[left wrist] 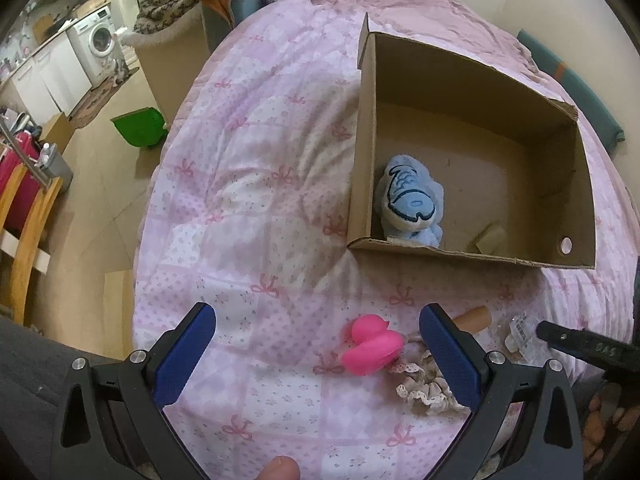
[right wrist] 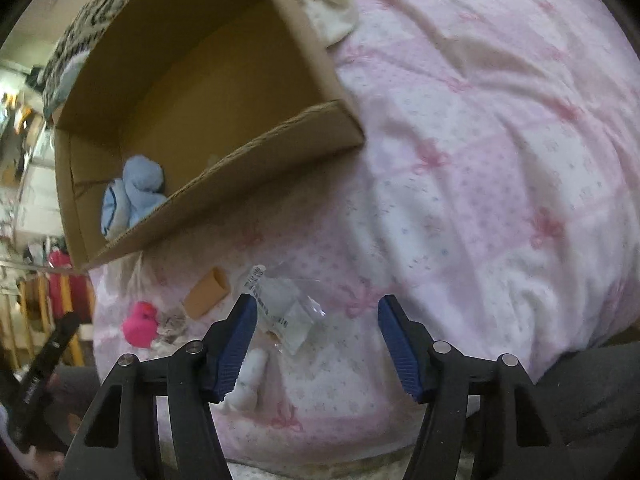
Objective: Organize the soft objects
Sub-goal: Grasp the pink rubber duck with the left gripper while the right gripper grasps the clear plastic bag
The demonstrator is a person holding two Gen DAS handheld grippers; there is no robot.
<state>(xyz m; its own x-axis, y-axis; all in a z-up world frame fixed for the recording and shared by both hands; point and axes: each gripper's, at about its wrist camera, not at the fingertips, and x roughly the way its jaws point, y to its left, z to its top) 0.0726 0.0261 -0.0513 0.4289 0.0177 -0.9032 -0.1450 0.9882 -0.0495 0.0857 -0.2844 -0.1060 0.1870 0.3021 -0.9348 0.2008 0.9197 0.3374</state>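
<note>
Left gripper (left wrist: 316, 356) spread wide, empty, low centre of frame; pink duck (left wrist: 372, 346) on quilt (left wrist: 240, 184) near right finger. Right gripper (right wrist: 316, 344) wide, empty, over plastic packet (right wrist: 286, 308). Blue plush (left wrist: 412, 200) already inside box (left wrist: 362, 152), upper right. Risk: lace scrunchie (left wrist: 424, 392) snagged alongside duck.

- Cardboard box (left wrist: 472, 92): matt brown corrugated paperboard, raw fluted edge showing.
- Plush toy (left wrist: 412, 200): fuzzy blue cloth with stitched dark outlines.
- Quilt (left wrist: 248, 160): soft matt pink printed cotton, lying creased.
- Pink duck (left wrist: 372, 344): smooth rubbery plastic, looking faintly glossy.
- Lace scrunchie (left wrist: 424, 388): cream crocheted fabric.
- Clear packet (right wrist: 288, 304): glossy transparent film, crinkling.
- Left gripper (left wrist: 316, 360): matt black plastic frame, ribbed blue pads (left wrist: 184, 360), shiny metal pins.
</note>
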